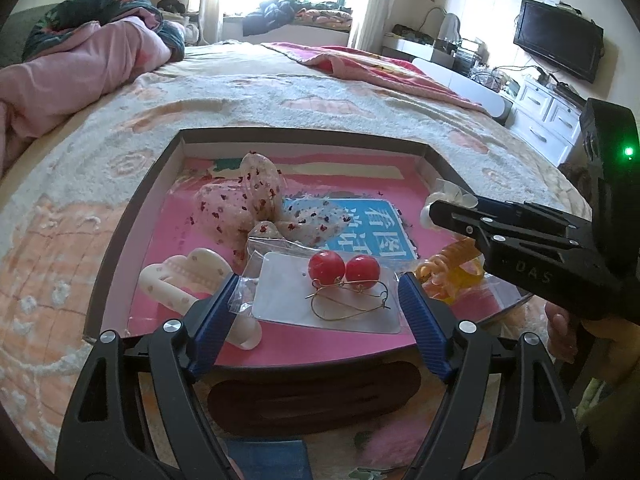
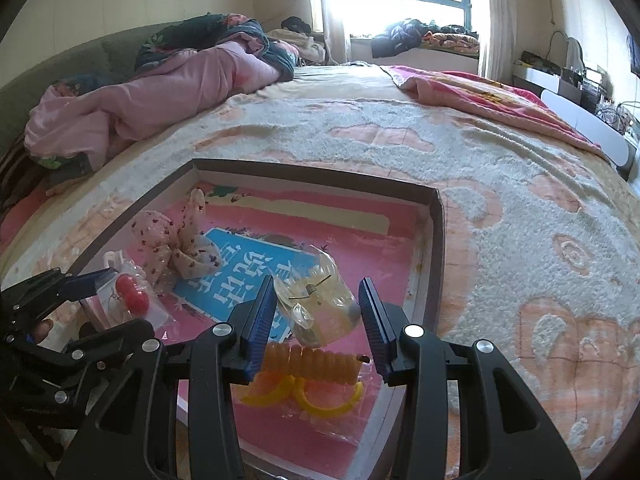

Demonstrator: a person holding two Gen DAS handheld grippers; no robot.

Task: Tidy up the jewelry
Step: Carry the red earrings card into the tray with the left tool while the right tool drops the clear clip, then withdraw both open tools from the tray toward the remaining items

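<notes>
Hovering over a shallow dark-rimmed box [image 1: 132, 216] on the bed, both grippers hang with jaws apart, gripping nothing.

Low in the left wrist view, the left gripper [image 1: 318, 300] brackets a clear packet of 2 red-ball earrings [image 1: 344, 268]; the card's long axis runs left to right, the balls toward the frame's top and the wire hooks toward the bottom. At lower centre of the right wrist view, the right gripper [image 2: 318, 308] straddles a clear pouch [image 2: 320, 300] lying diagonally from upper left to lower right, with an orange spiral hair tie [image 2: 312, 364] stretched left to right below it. A floral bow [image 1: 248, 204] lies in the box's upper left.
</notes>
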